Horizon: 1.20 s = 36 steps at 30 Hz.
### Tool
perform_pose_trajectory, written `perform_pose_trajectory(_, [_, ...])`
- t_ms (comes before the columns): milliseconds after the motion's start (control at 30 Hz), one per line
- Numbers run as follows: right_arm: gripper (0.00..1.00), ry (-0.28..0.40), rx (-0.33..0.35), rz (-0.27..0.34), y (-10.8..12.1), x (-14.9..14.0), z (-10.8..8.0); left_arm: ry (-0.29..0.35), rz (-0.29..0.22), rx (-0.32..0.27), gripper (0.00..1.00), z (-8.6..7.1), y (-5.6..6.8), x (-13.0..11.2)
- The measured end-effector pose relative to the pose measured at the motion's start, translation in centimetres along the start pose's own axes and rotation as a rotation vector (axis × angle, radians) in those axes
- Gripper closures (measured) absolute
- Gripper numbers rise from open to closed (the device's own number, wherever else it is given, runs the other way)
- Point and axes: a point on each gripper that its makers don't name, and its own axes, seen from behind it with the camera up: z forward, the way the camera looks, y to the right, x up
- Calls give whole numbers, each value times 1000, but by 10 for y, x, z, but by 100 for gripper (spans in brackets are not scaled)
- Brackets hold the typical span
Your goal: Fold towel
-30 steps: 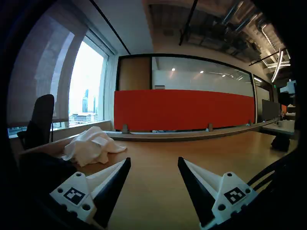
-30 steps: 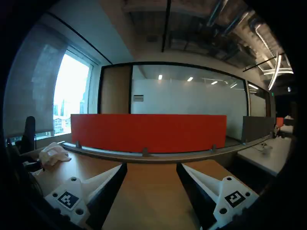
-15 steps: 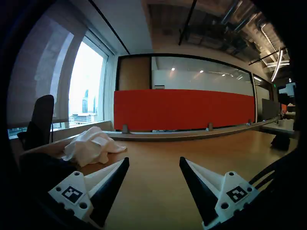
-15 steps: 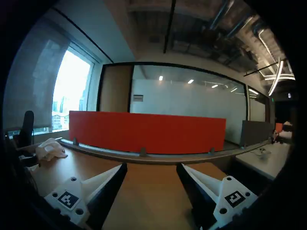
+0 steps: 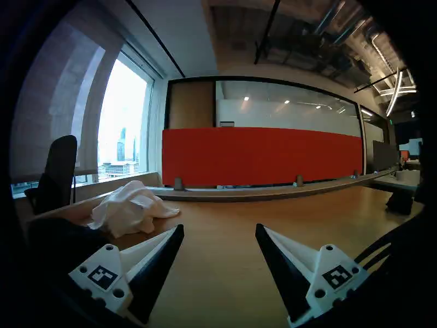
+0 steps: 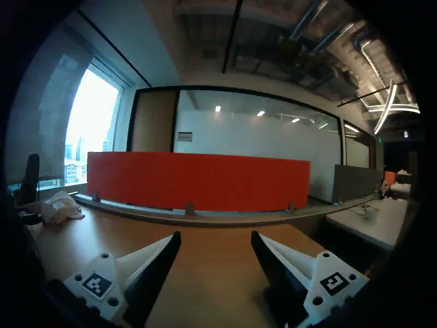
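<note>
Crumpled towel (image 5: 130, 206) (white) on the desk (image 5: 328, 210) — left tongs (image 5: 219, 227), right tongs (image 6: 216, 234) agape.

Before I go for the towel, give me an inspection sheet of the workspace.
Surface: wooden desk, bare in the middle.
Job's things: white towel, crumpled in a heap at the desk's far left, not yet folded.
Clutter: dark object at the desk's right edge; cannot tell what.
Grippers: left gripper open, empty; right gripper open, empty; both over the desk.
Cables: thin dark lines low on the right, perhaps cables.
Surroundings: red divider behind the desk, window and office chair at left.
</note>
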Motion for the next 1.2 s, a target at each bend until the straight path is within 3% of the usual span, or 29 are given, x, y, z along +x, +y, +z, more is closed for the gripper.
perform_pose_trajectory(500, [1, 1, 40, 23, -1, -68, 8, 0, 0, 0, 3, -1, 0, 0])
perform_pose_trajectory(800, [1, -7, 63, 36, -6, -87, 15, 0, 0, 0, 3, 0, 0, -1])
perform_pose_trajectory(1200, [1, -15, 38, 84, -2, -102, 22, 0, 0, 0, 3, 0, 0, -1])
